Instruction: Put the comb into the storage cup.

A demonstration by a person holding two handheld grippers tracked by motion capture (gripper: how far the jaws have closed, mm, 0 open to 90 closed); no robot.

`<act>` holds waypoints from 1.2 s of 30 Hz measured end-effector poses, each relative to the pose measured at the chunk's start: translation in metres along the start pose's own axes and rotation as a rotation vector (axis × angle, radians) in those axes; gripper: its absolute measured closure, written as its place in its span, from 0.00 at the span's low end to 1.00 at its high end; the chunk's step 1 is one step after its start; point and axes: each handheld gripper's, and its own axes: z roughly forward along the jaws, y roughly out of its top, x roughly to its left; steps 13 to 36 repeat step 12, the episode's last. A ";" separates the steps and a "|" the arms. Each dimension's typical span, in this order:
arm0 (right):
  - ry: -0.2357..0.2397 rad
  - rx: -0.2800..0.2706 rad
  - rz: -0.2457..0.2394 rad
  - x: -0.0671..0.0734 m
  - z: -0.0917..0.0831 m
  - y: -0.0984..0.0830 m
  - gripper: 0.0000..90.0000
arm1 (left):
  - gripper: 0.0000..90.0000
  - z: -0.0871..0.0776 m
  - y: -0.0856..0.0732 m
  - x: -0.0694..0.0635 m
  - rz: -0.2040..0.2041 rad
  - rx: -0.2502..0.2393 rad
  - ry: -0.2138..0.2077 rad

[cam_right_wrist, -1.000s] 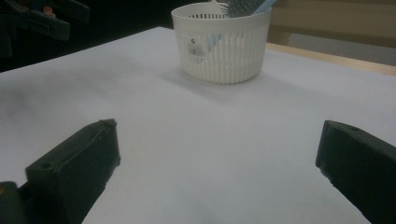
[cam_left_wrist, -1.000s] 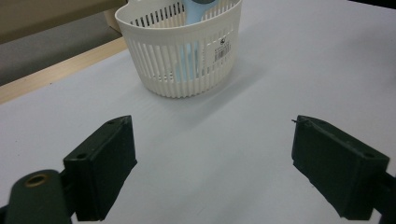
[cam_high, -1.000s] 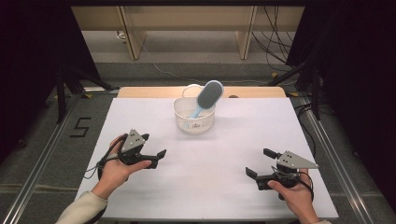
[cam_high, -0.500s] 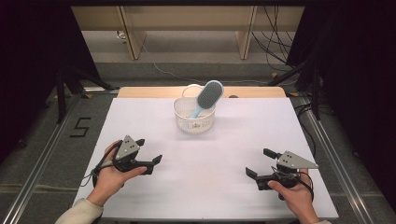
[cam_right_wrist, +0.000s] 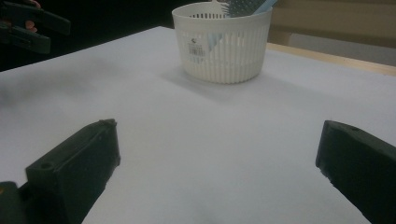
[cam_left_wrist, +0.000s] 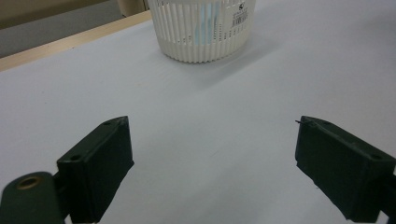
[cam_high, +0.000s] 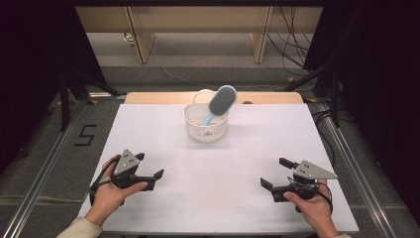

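High view: the left gripper [cam_high: 148, 167] sits at lower left and the right gripper [cam_high: 276, 173] at lower right, both with jaws spread wide and holding nothing, low over the white table [cam_high: 223, 163]. Well apart from both, at upper centre, the white basket [cam_high: 206, 124] holds a blue brush [cam_high: 219, 103], leaning out. The right gripper view shows the basket's label.

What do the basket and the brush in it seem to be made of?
The basket looks like white moulded plastic, matte, with thin regular slats and a printed label. The brush seems plastic too: a pale blue handle and a grey, dull, dotted pad. The pad's material stays unclear.
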 end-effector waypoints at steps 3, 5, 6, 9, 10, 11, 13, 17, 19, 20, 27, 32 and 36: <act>0.001 0.000 0.000 0.000 0.000 0.000 0.00 | 0.11 -0.001 -0.001 0.000 -0.001 -0.003 0.002; 0.000 0.001 -0.001 0.000 0.000 0.000 0.01 | 0.11 0.000 -0.002 -0.001 0.000 -0.002 0.002; 0.000 0.000 -0.001 0.000 0.000 0.000 0.00 | 0.11 0.000 -0.002 -0.001 0.000 -0.002 0.002; 0.000 0.005 0.000 0.000 0.000 0.000 0.01 | 0.10 0.002 -0.003 -0.001 -0.005 0.012 0.005; 0.000 0.004 0.000 0.000 0.000 0.000 0.01 | 0.10 0.002 -0.003 -0.001 -0.005 0.012 0.005; -0.001 0.004 0.001 0.000 0.000 0.000 0.00 | 0.09 0.002 -0.003 -0.001 -0.006 0.011 0.008; -0.001 0.004 0.001 0.000 0.000 0.000 0.00 | 0.09 0.002 -0.003 -0.001 -0.009 0.009 0.010; -0.001 0.004 0.001 0.000 0.000 0.000 0.00 | 0.09 0.002 -0.003 -0.001 -0.009 0.009 0.010; -0.001 0.004 0.001 0.000 0.000 0.000 0.00 | 0.09 0.002 -0.003 -0.001 -0.009 0.009 0.010; -0.001 0.004 0.001 0.000 0.000 0.000 0.00 | 0.09 0.002 -0.003 -0.001 -0.009 0.009 0.010; -0.001 0.004 0.001 0.000 0.000 0.000 0.00 | 0.09 0.002 -0.003 -0.001 -0.009 0.009 0.010; -0.001 0.004 0.001 0.000 0.000 0.000 0.00 | 0.09 0.002 -0.003 -0.001 -0.009 0.009 0.010; -0.001 0.004 0.001 0.000 0.000 0.000 0.00 | 0.09 0.002 -0.003 -0.001 -0.009 0.009 0.010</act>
